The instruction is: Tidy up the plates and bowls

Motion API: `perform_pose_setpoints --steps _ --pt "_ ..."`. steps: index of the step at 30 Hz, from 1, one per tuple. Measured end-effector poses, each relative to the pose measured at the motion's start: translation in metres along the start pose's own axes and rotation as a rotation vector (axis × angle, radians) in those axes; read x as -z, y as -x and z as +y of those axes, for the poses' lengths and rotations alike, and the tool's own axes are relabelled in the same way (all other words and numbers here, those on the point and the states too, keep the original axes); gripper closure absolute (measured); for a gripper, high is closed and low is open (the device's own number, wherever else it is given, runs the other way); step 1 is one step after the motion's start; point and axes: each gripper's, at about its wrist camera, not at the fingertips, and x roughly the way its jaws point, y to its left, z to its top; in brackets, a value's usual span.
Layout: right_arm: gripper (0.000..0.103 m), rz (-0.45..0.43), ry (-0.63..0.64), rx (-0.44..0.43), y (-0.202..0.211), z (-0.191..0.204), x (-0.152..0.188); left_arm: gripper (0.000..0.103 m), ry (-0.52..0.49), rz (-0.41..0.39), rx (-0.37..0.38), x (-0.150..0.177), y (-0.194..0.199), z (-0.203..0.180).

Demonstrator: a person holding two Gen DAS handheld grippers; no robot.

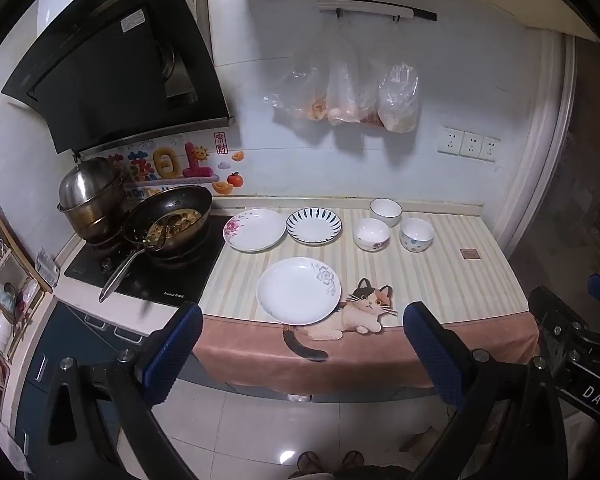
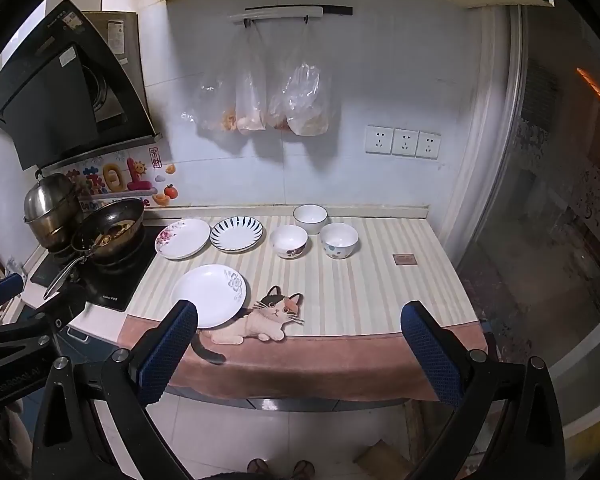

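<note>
3 plates (image 1: 299,297) and 3 bowls (image 1: 371,233) are spread on a striped mat (image 1: 440,280). A wok (image 1: 172,222) is seen at 9 o'clock. Left gripper (image 1: 302,354) and right gripper (image 2: 300,350) are held released, well short of the counter.

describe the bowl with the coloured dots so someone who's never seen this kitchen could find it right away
Start at the striped counter mat right of the stove. Three bowls cluster at its back, past the two rear plates. The dotted bowl is rightmost, nearest the wall sockets; its neighbours are a flowered bowl and a plain one.
</note>
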Motion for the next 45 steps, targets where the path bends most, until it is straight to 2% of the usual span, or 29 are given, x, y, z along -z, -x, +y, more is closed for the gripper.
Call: perform_pose_setpoints --steps 45 --pt "0.0 0.001 0.009 0.004 0.0 0.008 -0.001 0.0 0.021 -0.004 0.008 0.005 -0.002 0.009"
